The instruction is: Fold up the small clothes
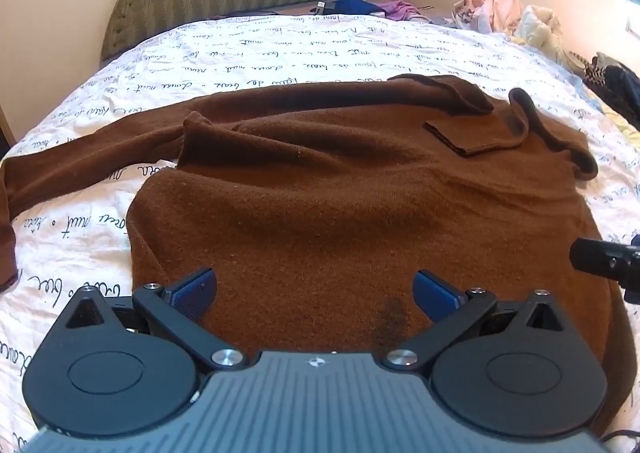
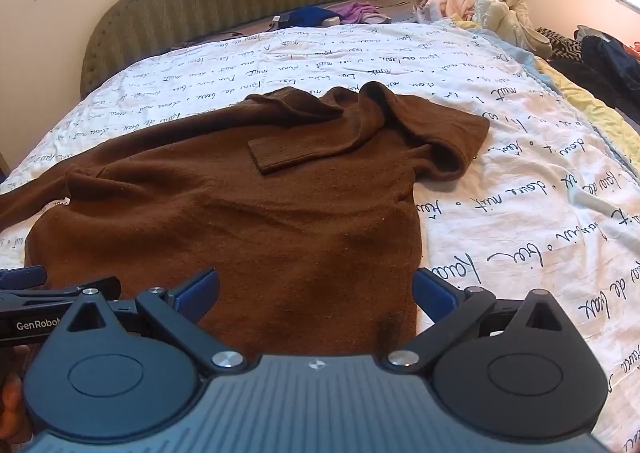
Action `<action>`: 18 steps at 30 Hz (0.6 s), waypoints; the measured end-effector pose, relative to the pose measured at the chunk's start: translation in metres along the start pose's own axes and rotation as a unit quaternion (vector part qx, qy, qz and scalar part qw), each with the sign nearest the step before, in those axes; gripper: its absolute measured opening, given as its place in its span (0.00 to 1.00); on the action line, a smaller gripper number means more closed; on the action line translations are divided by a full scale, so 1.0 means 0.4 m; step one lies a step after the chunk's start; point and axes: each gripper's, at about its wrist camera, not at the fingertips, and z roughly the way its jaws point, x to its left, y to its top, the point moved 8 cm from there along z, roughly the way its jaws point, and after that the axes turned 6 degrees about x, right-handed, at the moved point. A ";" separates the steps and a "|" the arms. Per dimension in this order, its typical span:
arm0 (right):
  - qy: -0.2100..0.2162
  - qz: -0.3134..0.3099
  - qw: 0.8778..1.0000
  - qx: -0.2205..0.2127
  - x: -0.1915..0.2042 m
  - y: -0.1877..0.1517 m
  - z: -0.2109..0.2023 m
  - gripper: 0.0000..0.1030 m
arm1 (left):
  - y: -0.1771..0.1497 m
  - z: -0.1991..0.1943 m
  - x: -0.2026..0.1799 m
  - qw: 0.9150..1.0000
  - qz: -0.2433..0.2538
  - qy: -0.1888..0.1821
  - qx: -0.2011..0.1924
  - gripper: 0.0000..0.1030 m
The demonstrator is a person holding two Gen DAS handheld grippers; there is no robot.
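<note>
Soft, limp brown knit sweater (image 1: 360, 189) sprawls mid-bed on script-print white sheet (image 1: 280, 49); likely grab hem corners. Left gripper (image 1: 314, 295) & right gripper (image 2: 316, 295): jaws wide, empty.

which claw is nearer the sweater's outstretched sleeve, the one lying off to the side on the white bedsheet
Left. The outstretched sleeve of the brown knitted sweater trails off on the left claw's side; the right claw hovers over the opposite hem corner, further from it. Both are open, touching nothing.
</note>
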 end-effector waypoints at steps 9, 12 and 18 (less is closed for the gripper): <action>-0.003 -0.004 1.000 -0.005 0.004 0.009 0.016 1.00 | -0.001 -0.001 0.004 1.000 0.003 0.019 -0.004 1.00; -0.002 -0.006 1.000 -0.005 0.011 -0.001 0.006 1.00 | -0.001 -0.001 0.010 1.000 -0.001 0.022 -0.003 1.00; 0.001 -0.010 1.000 -0.005 0.006 -0.003 0.002 1.00 | -0.003 0.001 0.011 1.000 -0.002 0.023 -0.001 1.00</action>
